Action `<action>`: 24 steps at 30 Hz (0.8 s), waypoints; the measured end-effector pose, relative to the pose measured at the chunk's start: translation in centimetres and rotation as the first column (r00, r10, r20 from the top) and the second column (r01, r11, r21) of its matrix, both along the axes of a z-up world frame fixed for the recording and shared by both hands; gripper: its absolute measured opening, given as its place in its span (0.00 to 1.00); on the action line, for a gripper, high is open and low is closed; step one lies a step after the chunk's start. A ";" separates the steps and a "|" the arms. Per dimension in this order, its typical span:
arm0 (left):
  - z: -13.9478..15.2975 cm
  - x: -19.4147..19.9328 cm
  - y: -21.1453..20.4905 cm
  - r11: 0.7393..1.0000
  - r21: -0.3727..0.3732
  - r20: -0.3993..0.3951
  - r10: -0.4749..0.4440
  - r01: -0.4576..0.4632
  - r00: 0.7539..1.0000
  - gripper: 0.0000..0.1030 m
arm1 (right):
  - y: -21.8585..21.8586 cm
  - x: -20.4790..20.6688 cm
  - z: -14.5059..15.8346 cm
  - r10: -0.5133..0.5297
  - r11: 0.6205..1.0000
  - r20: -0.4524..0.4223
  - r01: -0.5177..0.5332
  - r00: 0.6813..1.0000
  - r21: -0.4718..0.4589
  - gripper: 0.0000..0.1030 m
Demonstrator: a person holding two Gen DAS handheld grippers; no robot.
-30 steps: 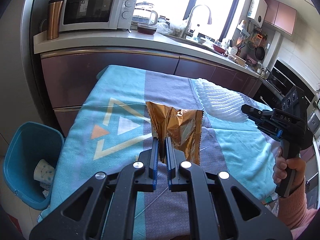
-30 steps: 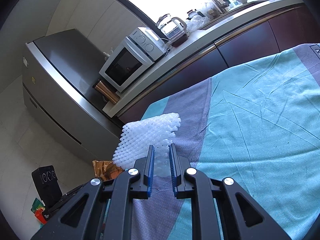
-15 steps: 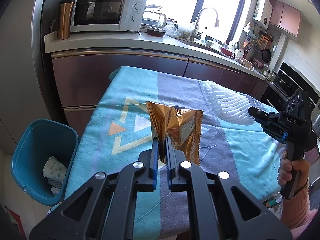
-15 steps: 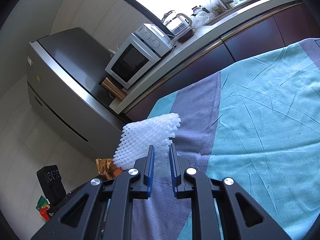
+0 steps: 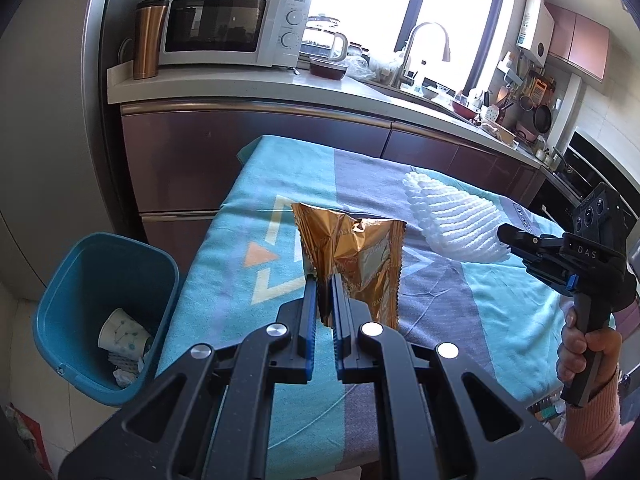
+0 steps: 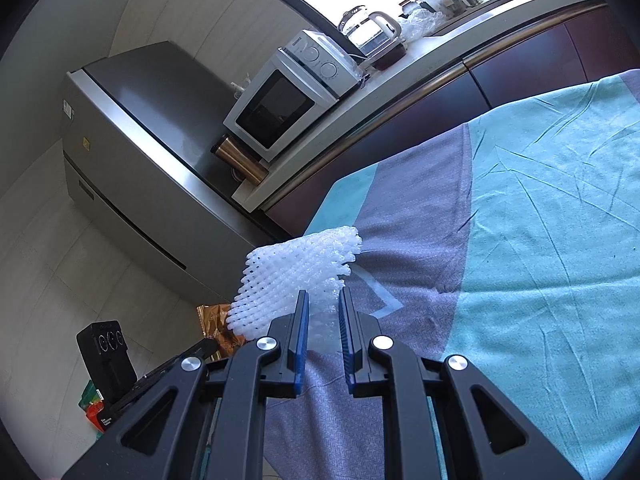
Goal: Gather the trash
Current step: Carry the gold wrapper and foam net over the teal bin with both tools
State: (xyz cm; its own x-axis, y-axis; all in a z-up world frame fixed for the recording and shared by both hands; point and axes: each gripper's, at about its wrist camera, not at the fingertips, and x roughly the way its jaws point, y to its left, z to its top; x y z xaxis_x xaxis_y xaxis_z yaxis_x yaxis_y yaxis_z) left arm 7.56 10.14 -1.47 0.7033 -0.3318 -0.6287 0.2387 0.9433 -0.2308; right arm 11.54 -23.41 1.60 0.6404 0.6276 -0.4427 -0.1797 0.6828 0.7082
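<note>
So closest to us on the left wrist cam, our left gripper (image 5: pixel 325 280) has its jaws nearly together w/ the gold snack wrapper (image 5: pixel 352 256) pinched between the blue pads. The wrapper stands up from the tips, open torn edge on top, hanging over the tablecloth (image 5: pixel 256 208) rather than lying on it, afaict.

Right wrist cam: our right gripper (image 6: pixel 323 295) is narrow too, clamped on the near end of the white foam fruit net (image 6: pixel 296 276). The net sticks out forward and to the left of the tips, held up off the cloth. Jaws sit a bit wider than on the left one bc the foam is thicker.

From the left cam the right gripper (image 5: pixel 505 236) comes in from the right side, hand (image 5: pixel 588 350) on the handle, w/ the net (image 5: pixel 452 220) pointing toward the middle of the table. It sits just right of the wrapper and a bit further back; can't tell if the two touch.

Down left of the table edge, on the floor, there's the blue bin (image 5: pixel 104 320) w/ a paper cup (image 5: pixel 122 334) and some crumpled bits inside. It's below and left of the wrapper, well apart from the net.

Further back: counter w/ white microwave (image 5: pixel 232 32), copper tumbler (image 5: pixel 148 38), glass kettle (image 5: pixel 324 38), then the sink tap (image 5: pixel 424 46) by the window.
</note>
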 end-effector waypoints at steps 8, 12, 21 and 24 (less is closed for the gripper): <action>0.0 -0.3 1.2 1.000 -0.001 0.002 0.024 -0.024 1.000 0.07 | 1.3 0.3 -0.1 0.024 1.000 -0.004 -0.024 1.000 0.001 0.13; -0.1 -0.5 1.8 0.999 -0.005 0.001 0.035 -0.035 0.999 0.07 | 1.8 0.5 -0.3 0.039 0.999 -0.009 -0.039 0.999 0.002 0.13; 0.0 -0.9 3.2 0.998 -0.007 0.003 0.062 -0.062 0.998 0.07 | 3.4 1.0 -0.1 0.071 0.997 -0.008 -0.071 0.997 0.003 0.13; -0.1 -1.0 3.6 0.997 -0.008 0.003 0.070 -0.070 0.998 0.07 | 4.0 1.2 -0.1 0.080 0.997 -0.010 -0.080 0.997 0.003 0.13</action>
State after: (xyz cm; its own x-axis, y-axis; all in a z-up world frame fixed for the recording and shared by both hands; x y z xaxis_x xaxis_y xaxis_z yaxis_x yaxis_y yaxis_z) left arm 6.58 13.73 -1.52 0.7270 -0.2866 -0.6240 0.1726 0.9558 -0.2379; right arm 12.70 -19.46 1.52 0.5834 0.6782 -0.4469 -0.2266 0.6643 0.7123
